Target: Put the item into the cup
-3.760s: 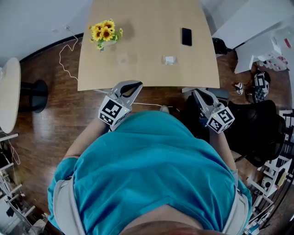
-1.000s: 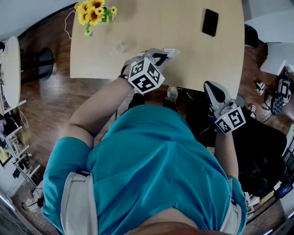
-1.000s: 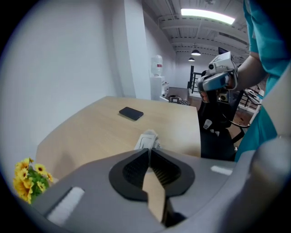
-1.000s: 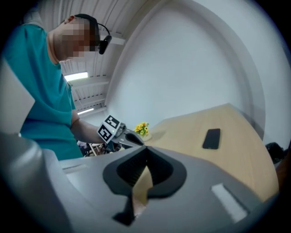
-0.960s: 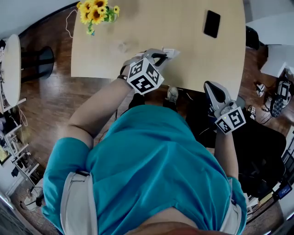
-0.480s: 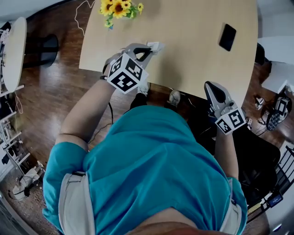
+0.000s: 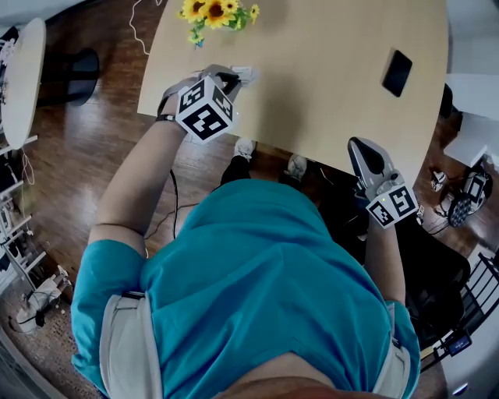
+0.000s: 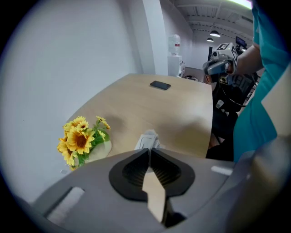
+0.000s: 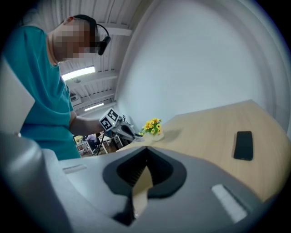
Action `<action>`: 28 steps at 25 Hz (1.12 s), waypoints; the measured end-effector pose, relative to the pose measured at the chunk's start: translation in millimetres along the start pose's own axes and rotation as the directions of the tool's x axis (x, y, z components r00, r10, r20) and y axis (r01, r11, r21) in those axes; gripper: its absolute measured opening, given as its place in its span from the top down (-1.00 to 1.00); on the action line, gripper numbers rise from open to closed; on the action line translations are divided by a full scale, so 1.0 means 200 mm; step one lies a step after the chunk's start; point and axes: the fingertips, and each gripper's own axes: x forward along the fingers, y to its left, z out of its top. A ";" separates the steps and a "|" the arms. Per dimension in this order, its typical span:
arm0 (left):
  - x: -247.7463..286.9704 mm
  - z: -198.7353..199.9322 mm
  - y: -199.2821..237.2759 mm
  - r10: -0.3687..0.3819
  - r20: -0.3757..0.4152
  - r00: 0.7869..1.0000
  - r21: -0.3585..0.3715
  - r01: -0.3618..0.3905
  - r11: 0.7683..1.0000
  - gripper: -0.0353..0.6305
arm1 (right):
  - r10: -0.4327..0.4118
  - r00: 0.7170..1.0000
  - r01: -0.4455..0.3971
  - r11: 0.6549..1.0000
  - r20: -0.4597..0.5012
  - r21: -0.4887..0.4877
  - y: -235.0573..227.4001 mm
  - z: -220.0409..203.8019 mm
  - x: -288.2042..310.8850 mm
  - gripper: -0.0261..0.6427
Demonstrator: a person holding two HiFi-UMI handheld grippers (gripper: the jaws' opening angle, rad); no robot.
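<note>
My left gripper (image 7: pixel 235 75) is over the wooden table (image 7: pixel 327 93), just below the sunflowers (image 7: pixel 218 12). It is shut on a small white item (image 7: pixel 245 74), which sticks out past the jaw tips (image 8: pixel 148 139) in the left gripper view. My right gripper (image 7: pixel 362 145) hangs off the table's near edge, shut with nothing in it (image 9: pixel 146 160). I cannot make out the cup: in the head view my left gripper and hand cover the spot beside the flowers. A pale rounded shape (image 8: pixel 99 149) sits at the flowers' foot; I cannot tell what it is.
A black phone (image 7: pixel 397 72) lies at the table's far right. A round white table (image 7: pixel 17 70) stands to the left on the wooden floor. A black chair (image 7: pixel 437 257) is at my right.
My left gripper has carried the white item leftward along the table towards the sunflowers. The right gripper has stayed where it was.
</note>
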 end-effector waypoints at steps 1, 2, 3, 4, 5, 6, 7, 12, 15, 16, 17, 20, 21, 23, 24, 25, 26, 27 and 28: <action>0.02 -0.02 0.00 -0.008 -0.014 1.000 0.004 0.008 1.000 0.82 | 0.002 1.000 -0.002 1.000 -0.003 -0.001 0.00 0.00 0.01 0.92; 0.04 -0.04 0.00 -0.016 -0.027 1.000 0.009 0.016 1.000 0.82 | 0.004 1.000 -0.004 1.000 -0.007 -0.001 0.00 0.00 0.02 0.92; 0.06 -0.05 0.00 -0.023 -0.039 0.999 0.014 0.024 1.000 0.82 | 0.005 1.000 -0.005 1.000 -0.010 -0.001 0.00 0.00 0.03 0.92; 0.08 -0.07 0.00 -0.031 -0.051 0.998 0.018 0.032 0.999 0.82 | 0.006 1.000 -0.006 1.000 -0.014 0.000 0.00 0.00 0.04 0.92; 0.10 -0.08 0.00 -0.041 -0.059 0.997 0.020 0.042 0.999 0.82 | 0.006 1.000 -0.006 1.000 -0.017 0.001 0.00 0.00 0.05 0.92; 0.11 -0.09 -0.01 -0.051 -0.065 0.997 0.021 0.052 0.998 0.82 | 0.007 1.000 -0.007 1.000 -0.020 0.001 0.00 0.00 0.06 0.92; 0.12 -0.09 -0.01 -0.059 -0.069 0.996 0.023 0.061 0.998 0.82 | 0.008 1.000 -0.008 1.000 -0.024 0.002 0.00 0.00 0.06 0.92; 0.19 -0.12 -0.02 -0.098 -0.100 0.990 0.022 0.100 0.995 0.82 | 0.013 0.999 -0.013 1.000 -0.038 0.001 0.01 0.00 0.08 0.92; 0.23 -0.13 -0.02 -0.121 -0.116 0.986 0.023 0.125 0.992 0.82 | 0.015 0.999 -0.015 1.000 -0.044 0.002 0.01 0.00 0.08 0.92; 0.23 -0.14 -0.02 -0.127 -0.120 0.985 0.022 0.131 0.991 0.82 | 0.016 0.999 -0.016 1.000 -0.045 0.002 0.01 0.00 0.08 0.92; 0.24 -0.14 -0.02 -0.134 -0.124 0.983 0.019 0.137 0.990 0.82 | 0.017 0.999 -0.017 1.000 -0.047 0.002 0.02 0.00 0.09 0.92; 0.27 -0.14 -0.01 -0.161 -0.133 0.978 0.004 0.163 0.987 0.82 | 0.020 0.999 -0.020 1.000 -0.050 0.003 0.02 -0.01 0.10 0.92; 0.28 -0.14 -0.01 -0.171 -0.137 0.976 0.000 0.173 0.985 0.82 | 0.022 0.998 -0.022 1.000 -0.050 0.003 0.03 -0.01 0.10 0.92; 0.30 -0.15 -0.01 -0.190 -0.145 0.971 -0.006 0.191 0.982 0.82 | 0.024 0.998 -0.024 1.000 -0.049 0.003 0.03 -0.02 0.10 0.92; 0.31 -0.15 -0.01 -0.200 -0.149 0.969 -0.010 0.200 0.980 0.82 | 0.025 0.999 -0.024 1.000 -0.049 0.003 0.03 -0.02 0.10 0.92; 0.32 -0.15 -0.01 -0.209 -0.152 0.966 -0.014 0.209 0.978 0.82 | 0.024 0.999 -0.024 1.000 -0.048 0.003 0.03 -0.02 0.10 0.92; 0.32 -0.14 -0.01 -0.217 -0.155 0.964 -0.018 0.217 0.976 0.82 | 0.024 0.999 -0.024 1.000 -0.048 0.003 0.03 -0.02 0.10 0.92; 0.32 -0.14 0.00 -0.222 -0.159 0.962 -0.021 0.222 0.975 0.82 | 0.023 0.999 -0.023 1.000 -0.048 0.003 0.03 -0.02 0.10 0.92; 0.32 -0.14 0.01 -0.224 -0.166 0.960 -0.025 0.223 0.974 0.82 | 0.022 0.999 -0.022 1.000 -0.048 0.003 0.03 -0.02 0.09 0.92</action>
